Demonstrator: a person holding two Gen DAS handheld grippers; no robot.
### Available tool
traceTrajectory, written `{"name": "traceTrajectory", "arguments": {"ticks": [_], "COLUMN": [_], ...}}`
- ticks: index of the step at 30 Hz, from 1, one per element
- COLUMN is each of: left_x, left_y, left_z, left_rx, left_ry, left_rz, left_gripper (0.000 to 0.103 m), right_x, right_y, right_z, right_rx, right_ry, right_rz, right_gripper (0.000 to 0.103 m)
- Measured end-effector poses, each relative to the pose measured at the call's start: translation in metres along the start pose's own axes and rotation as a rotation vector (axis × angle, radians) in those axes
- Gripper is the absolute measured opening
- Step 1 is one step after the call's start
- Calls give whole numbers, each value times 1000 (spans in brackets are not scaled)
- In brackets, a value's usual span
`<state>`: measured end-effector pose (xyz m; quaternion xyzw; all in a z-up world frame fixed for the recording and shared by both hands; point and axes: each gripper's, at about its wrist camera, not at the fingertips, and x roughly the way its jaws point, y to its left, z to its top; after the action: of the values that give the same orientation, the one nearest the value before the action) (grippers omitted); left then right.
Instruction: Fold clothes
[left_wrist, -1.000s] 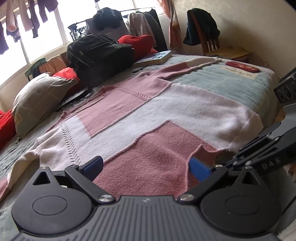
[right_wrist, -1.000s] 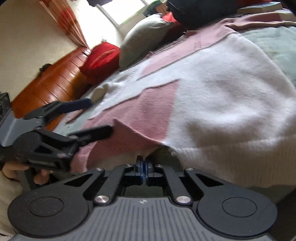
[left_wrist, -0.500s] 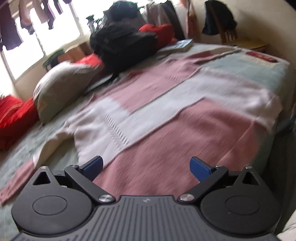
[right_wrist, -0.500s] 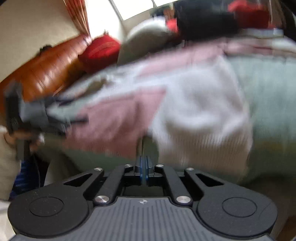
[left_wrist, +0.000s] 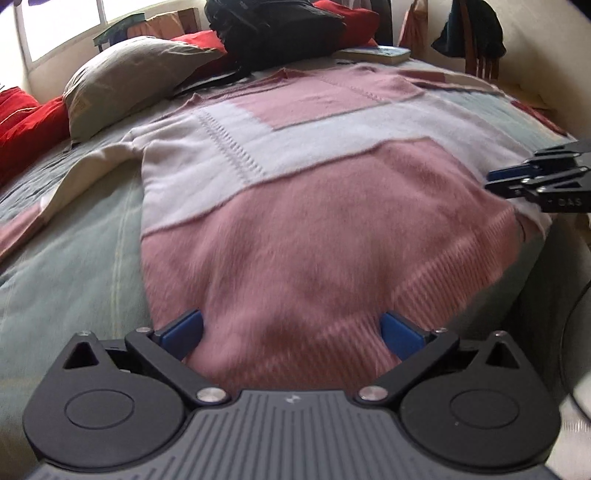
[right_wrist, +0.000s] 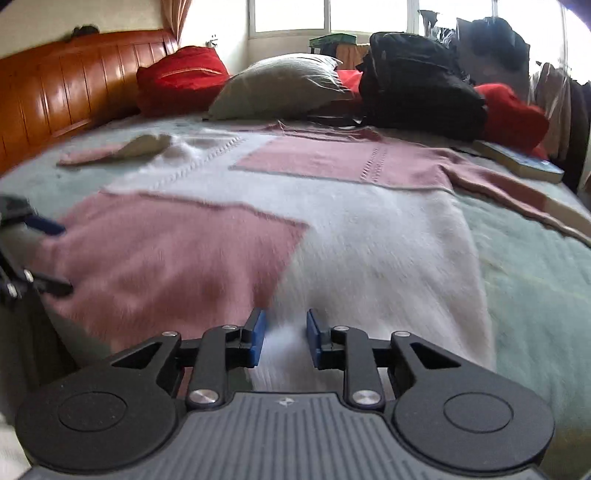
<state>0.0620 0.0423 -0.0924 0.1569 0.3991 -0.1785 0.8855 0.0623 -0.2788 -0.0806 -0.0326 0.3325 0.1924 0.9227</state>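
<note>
L gripper (left_wrist: 291, 332): fingers spread wide, nothing between them, low over the ribbed hem of the pink-and-white knit sweater (left_wrist: 314, 206). R gripper (right_wrist: 283, 338): fingers part open w/ a narrow gap, white knit showing in the gap, but no cloth looks pinched; can't tell for sure if they brush it. In the L view the R gripper's fingers (left_wrist: 517, 177) sit well off to the right at the sweater's hem corner; in the R view the L gripper shows blurred at the far left edge.

Sweater lies flat, face up, on the bed (right_wrist: 535, 280), hem just ahead of both pairs of fingers, collar at the far end, one sleeve (right_wrist: 110, 149) out left and bent, the other (right_wrist: 517, 192) out right. It's spread, not folded; fits both a garment laid out for a fold and one just smoothed btw folds.

To fold well, I'd say: take hem corners evenly, pinch both knit layers, lift together so the edge stays straight, keep sleeves from bunching under. The fuzzy knit probably slips and stretches, so go slow.

Beyond the collar: grey pillow (right_wrist: 280, 86), red cushions (right_wrist: 181, 79), black backpack (right_wrist: 421, 85), a book (right_wrist: 521, 164) far right, wooden headboard (right_wrist: 66, 85) far left.

Writing: "DAS" on the R gripper body (left_wrist: 569, 202), preceded by unclear marks. Book cover unreadable.
</note>
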Motion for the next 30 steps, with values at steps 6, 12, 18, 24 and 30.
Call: {"name": "traceTrajectory", "arguments": {"ticks": [6,12,18,24,30], "left_x": [-25,-5,12,-5,28], "left_y": [-14,6,-1,5,36], "left_z": [24,62,33,34,75], "left_rx": [148,-6,-29,25,-116], "left_ry": [-107,-175,-62,-73,-128], "left_rz": [-27,-139,-182,-173,-255], "left_gripper": [102,102,102,102,102], "right_x": [-20,22,54,36,40], "right_y": [6,23,35,36,44], "right_z": [-9,32,13,-11,-13], "right_rx": [-49,-67,-82,-39,-50], "right_ry": [-31,-71,-47,-64,-58], "right_rz": [-25,21,-16,-19,-36], "right_gripper": [62,66,73,89,97]}}
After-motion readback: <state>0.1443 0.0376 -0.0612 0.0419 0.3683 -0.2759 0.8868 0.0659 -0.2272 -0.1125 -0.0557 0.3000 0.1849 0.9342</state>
